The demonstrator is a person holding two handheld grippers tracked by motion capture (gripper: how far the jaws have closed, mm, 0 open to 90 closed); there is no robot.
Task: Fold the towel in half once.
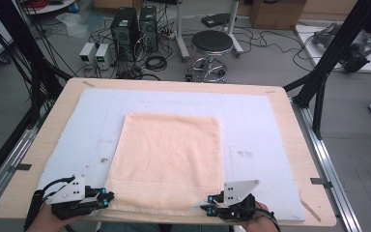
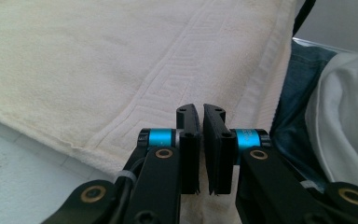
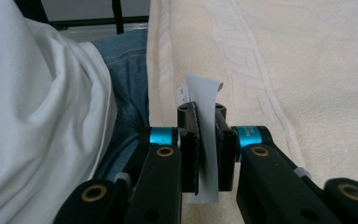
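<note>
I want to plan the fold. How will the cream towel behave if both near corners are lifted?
The towel looks like soft terry, so it would likely sag between the corners. It lies flat on the blue mat and probably drags rather than slides. The right hand-held gripper pinches its white label, a possibly weak hold.

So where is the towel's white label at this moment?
In the right gripper view the white label stands pinched between the right gripper's shut jaws, at the near edge of the towel, beside the person's jeans.

The towel's [image 1: 169,159] near edge hangs past the table [image 1: 290,125], cut off below.
</note>
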